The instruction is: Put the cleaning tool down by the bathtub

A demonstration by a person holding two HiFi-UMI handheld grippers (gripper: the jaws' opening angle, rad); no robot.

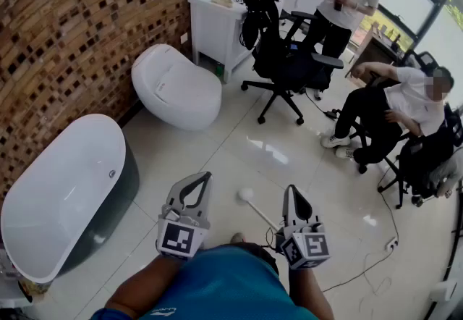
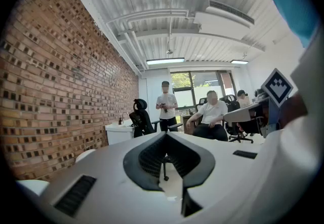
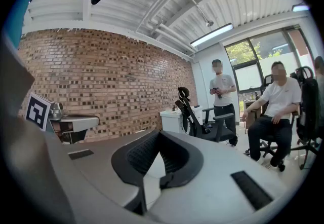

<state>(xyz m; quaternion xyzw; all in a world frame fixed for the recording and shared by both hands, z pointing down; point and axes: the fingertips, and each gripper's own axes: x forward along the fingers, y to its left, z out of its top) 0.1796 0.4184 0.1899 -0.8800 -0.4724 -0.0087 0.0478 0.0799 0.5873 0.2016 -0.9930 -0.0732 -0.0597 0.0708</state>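
The cleaning tool is low to the right of the bathtub, apart from the tub's dark outer wall, and seemingly lying on the pale tiled floor. Its round white head points away from the person. Its thin handle runs back toward the right tongs, and the near end is hidden under them.

Both tongs are held about level above the floor, right of the bathtub's near end. The left tongs have their tips together with nothing in the loop between them; only floor shows through. The right tongs are also closed tip to tip, and the right gripper view shows nothing clamped there. So the tool looks free of both.

The set-down itself therefore seems done, or nearly so. What is open to doubt is whether this spot is close enough to the bathtub.

If it is, the next move is only to draw both tongs back without knocking the handle. If not, the right tongs must:
- part and tip down to the handle;
- close on it near its middle;
- carry the tool leftward to just beside the tub wall.
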